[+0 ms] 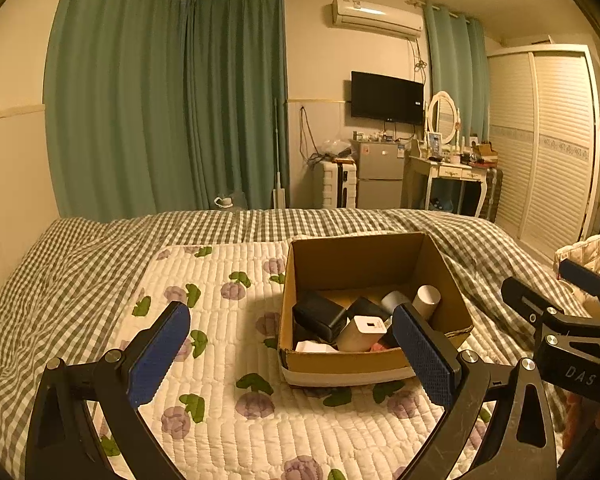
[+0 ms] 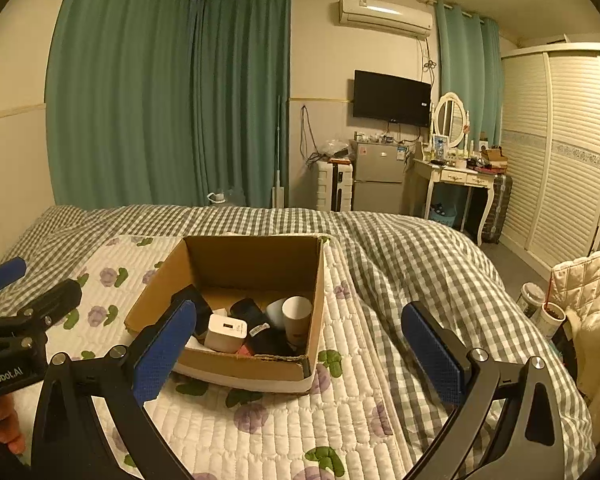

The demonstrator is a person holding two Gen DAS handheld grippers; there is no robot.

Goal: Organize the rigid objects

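- Open brown cardboard box [image 1: 364, 264] sits on the white quilted mat with purple flowers [image 1: 228, 344], itself on a grey-and-white checked bedspread [image 2: 412, 256].
- All rigid items visible lie inside the box, heaped at its near end; none seen loose on mat or bedspread.
- Count in box, as far as visible: one white square charger block with a port [image 2: 225, 332]; one pale cylindrical cup or tube, open end up [image 2: 297, 312]; one grey-white rounded cup beside it [image 2: 274, 310]; about three black boxy items, e.g. [image 1: 320, 316]; one white flat piece [image 1: 314, 346]; something pinkish underneath, unclear.
- Left gripper [image 1: 292, 354]: jaws spread wide, nothing between the blue pads, hanging just short of the box's near wall.
- Right gripper [image 2: 300, 354]: also spread wide and empty, near the box's right corner.
- Step: ambiguous. Fits items already gathered into the box, or a full box waiting to be sorted out onto the mat.
- Next move: can't settle direction from this; either way, any pick needs a jaw lowered over the box rim, heap is tight.
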